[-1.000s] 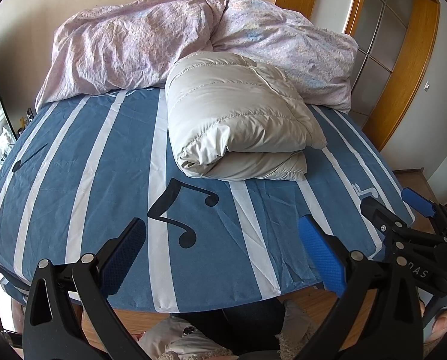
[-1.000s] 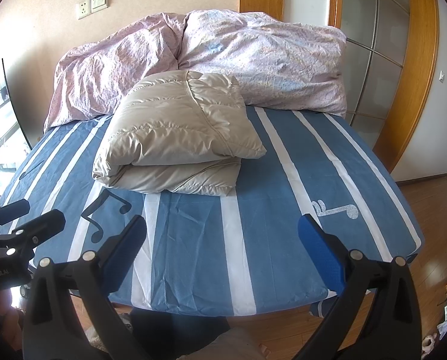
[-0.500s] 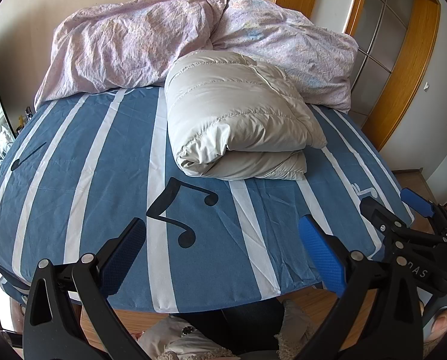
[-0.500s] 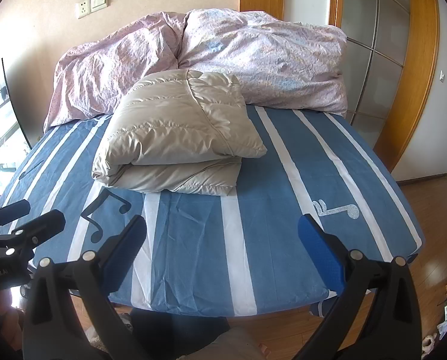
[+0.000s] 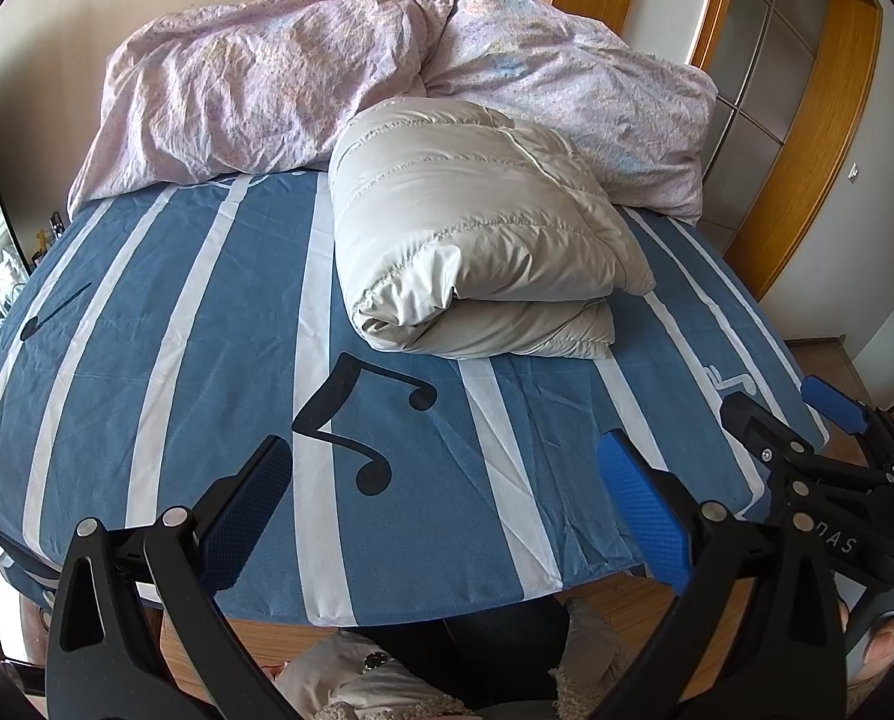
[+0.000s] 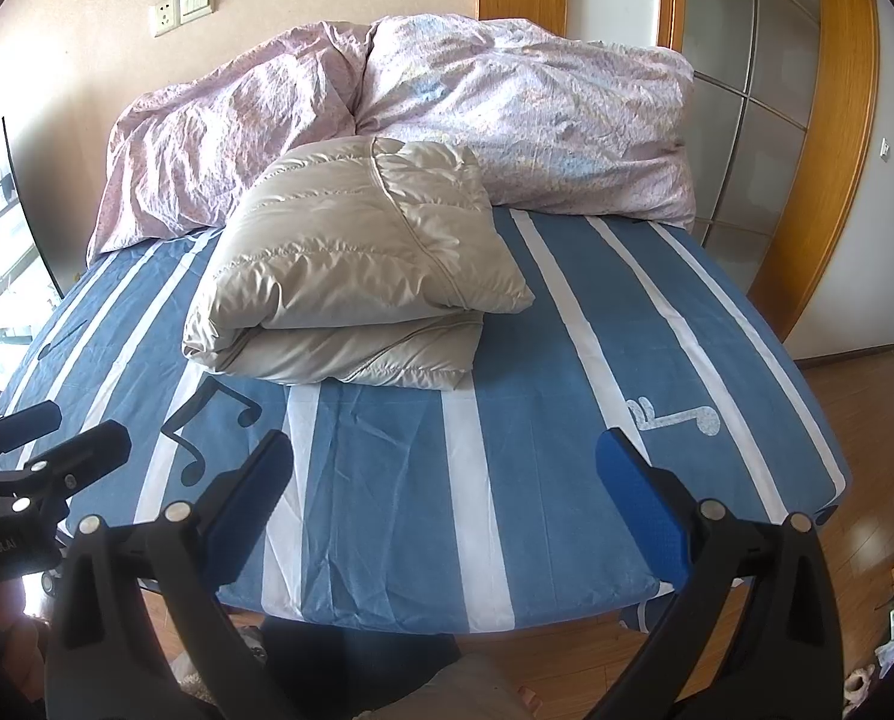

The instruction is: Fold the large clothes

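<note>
A beige quilted down jacket point(image 5: 477, 240) lies folded into a thick bundle on the blue striped bed point(image 5: 147, 330), near the middle and toward the pillows. It also shows in the right wrist view point(image 6: 351, 282). My left gripper point(image 5: 447, 492) is open and empty, held over the foot edge of the bed, well short of the jacket. My right gripper point(image 6: 447, 492) is open and empty too, over the same edge. Each gripper shows in the other's view, the right one point(image 5: 807, 426) at the right, the left one point(image 6: 51, 444) at the left.
A crumpled pink floral duvet point(image 5: 279, 78) is heaped at the head of the bed against the wall. Wooden door frames with glass panels point(image 6: 765, 120) stand to the right. Wooden floor point(image 6: 855, 396) lies beside and below the bed's foot.
Nothing of note has moved. Both grippers stay open near the foot of the bed and the folded jacket lies still.
</note>
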`<state>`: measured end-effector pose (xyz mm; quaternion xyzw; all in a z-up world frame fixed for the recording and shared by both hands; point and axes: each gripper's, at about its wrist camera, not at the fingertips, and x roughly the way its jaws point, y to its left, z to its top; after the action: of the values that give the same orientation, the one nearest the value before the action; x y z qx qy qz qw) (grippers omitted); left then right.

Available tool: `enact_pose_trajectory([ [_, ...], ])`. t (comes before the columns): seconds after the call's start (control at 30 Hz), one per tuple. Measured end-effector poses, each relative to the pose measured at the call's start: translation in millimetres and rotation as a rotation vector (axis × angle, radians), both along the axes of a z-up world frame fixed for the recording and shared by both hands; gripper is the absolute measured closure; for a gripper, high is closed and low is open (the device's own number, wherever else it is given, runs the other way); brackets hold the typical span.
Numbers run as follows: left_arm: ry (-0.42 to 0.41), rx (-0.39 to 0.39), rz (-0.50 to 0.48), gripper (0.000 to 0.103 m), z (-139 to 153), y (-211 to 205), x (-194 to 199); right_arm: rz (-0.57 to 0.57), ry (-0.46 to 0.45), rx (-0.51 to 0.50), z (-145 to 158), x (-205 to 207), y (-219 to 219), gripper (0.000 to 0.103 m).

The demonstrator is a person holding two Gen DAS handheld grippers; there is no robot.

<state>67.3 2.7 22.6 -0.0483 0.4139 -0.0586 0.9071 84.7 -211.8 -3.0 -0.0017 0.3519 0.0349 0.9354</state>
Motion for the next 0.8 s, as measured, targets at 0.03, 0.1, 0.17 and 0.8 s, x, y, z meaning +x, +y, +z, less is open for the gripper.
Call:
enact_pose_trajectory([
  [0.03,0.0,0.0,0.0,0.001,0.1,0.0,-0.1,0.0,0.0,0.0,-0.1,0.1,0.0,0.002],
  [0.1,-0.001,0.0,0.0,0.001,0.3,0.6,0.2,-0.001,-0.001,0.001,-0.3,0.4,-0.1,0.002],
  [0.17,0.0,-0.001,-0.001,0.001,0.1,0.5,0.3,0.0,0.0,0.0,-0.3,0.3,-0.2,0.002],
  [0.8,-0.005,0.011,-0.001,0.001,-1.9,-0.7,0.0,0.001,-0.001,0.0,-0.3,0.6,-1.0,0.002],
])
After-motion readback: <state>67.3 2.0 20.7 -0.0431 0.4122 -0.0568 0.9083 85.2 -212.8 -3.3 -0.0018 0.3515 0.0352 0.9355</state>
